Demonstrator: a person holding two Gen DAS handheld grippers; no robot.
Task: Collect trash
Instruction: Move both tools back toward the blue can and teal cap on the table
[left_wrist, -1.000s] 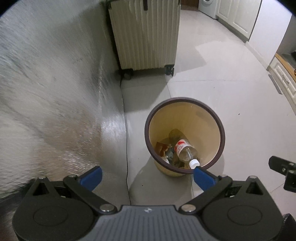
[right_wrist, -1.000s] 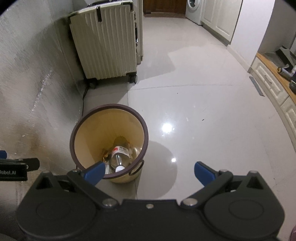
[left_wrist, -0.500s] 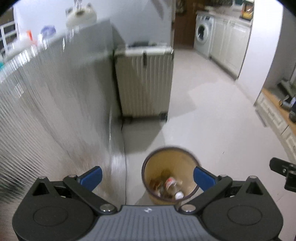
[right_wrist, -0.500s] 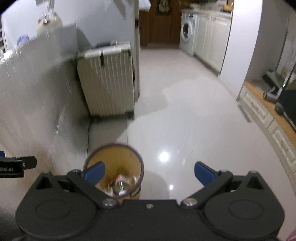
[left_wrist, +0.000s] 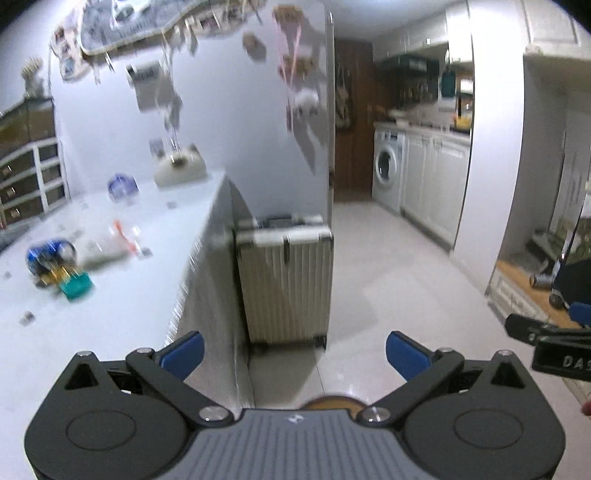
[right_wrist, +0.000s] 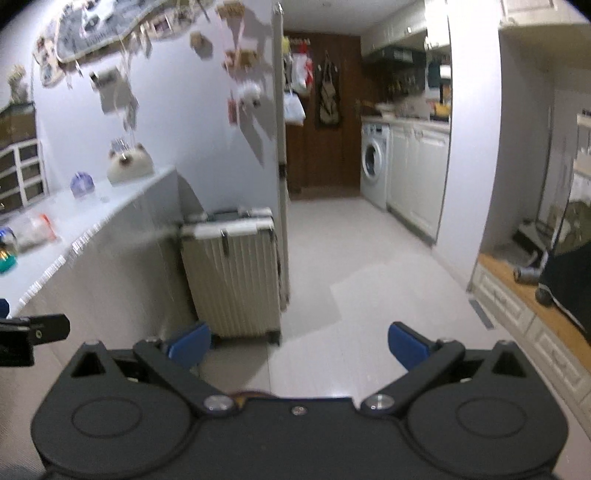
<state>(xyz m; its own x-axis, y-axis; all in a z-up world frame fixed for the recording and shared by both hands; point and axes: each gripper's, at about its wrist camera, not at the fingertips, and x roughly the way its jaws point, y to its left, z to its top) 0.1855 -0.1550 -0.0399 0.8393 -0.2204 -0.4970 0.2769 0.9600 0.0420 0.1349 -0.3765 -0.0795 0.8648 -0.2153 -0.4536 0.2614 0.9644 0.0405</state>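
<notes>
Both cameras have swung up from the bin; left gripper (left_wrist: 294, 352) and right gripper (right_wrist: 299, 345) gape empty.

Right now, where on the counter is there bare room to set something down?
Bare counter lies along its near edge, in front of the teal item. Crowded farther back: crumpled blue wrapper, clear bag, blue ball.
</notes>
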